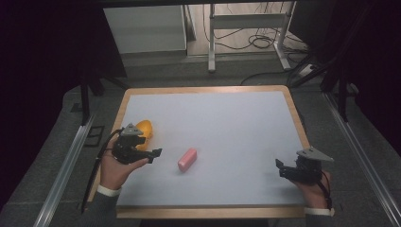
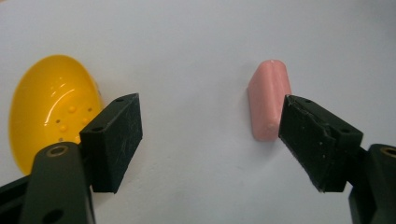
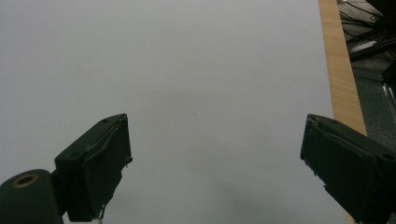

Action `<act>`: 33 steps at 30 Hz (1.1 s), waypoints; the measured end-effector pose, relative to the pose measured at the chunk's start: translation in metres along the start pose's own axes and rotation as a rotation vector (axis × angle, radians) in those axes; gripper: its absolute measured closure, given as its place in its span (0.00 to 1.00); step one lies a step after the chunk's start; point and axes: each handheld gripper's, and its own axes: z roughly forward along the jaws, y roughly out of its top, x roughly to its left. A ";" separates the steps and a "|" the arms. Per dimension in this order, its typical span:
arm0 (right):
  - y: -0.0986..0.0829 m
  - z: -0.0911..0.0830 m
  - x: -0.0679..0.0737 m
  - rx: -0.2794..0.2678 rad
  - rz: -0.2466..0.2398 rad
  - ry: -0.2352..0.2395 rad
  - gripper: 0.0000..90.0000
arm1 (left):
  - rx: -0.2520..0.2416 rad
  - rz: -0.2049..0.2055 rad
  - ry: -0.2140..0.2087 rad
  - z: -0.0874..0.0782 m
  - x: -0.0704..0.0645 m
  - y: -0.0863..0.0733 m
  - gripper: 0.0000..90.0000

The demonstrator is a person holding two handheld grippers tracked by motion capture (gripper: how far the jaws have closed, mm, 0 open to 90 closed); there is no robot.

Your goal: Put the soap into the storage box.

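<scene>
A pink bar-shaped block (image 1: 187, 159) lies on the white table top (image 1: 222, 123), left of centre. A yellow bowl (image 1: 144, 128) sits further left, partly hidden behind my left gripper (image 1: 154, 154). That gripper is open and points right toward the block, a short way from it. In the left gripper view the pink block (image 2: 267, 99) lies just past the right jaw, and the yellow bowl (image 2: 49, 105) sits behind the left jaw; the left gripper (image 2: 210, 135) holds nothing. My right gripper (image 1: 280, 168) is open near the table's right front, and the right gripper (image 3: 215, 154) looks over bare surface.
The table has a wooden rim (image 1: 296, 113), also seen as a wooden rim (image 3: 340, 70) in the right gripper view. Beyond the far edge stand a white desk frame (image 1: 246, 28), floor cables and a dark stand.
</scene>
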 end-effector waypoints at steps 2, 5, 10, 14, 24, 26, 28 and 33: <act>0.000 0.000 0.000 -0.001 -0.003 0.003 0.09 | 0.004 0.004 -0.003 0.002 -0.002 0.001 0.24; 0.000 0.001 0.001 0.001 -0.005 0.004 0.09 | 0.013 0.015 -0.006 0.006 -0.005 0.003 0.24; -0.001 0.001 0.000 -0.001 -0.007 -0.002 0.09 | 0.010 0.029 -0.008 0.006 -0.010 0.009 0.23; 0.000 0.001 0.001 -0.004 -0.011 -0.002 0.09 | 0.018 0.033 -0.018 0.009 -0.014 0.013 0.23; -0.001 0.001 0.000 -0.002 -0.012 0.000 0.09 | 0.070 0.074 -0.031 0.027 -0.026 0.022 0.23; -0.001 0.001 0.001 0.000 -0.013 0.000 0.09 | 0.082 0.080 -0.035 0.032 -0.028 0.024 0.22; -0.001 0.001 0.001 0.001 -0.015 0.000 0.09 | 0.088 0.086 -0.042 0.036 -0.031 0.027 0.22; -0.001 0.001 0.000 0.002 -0.013 -0.001 0.09 | 0.107 0.100 -0.046 0.045 -0.037 0.031 0.22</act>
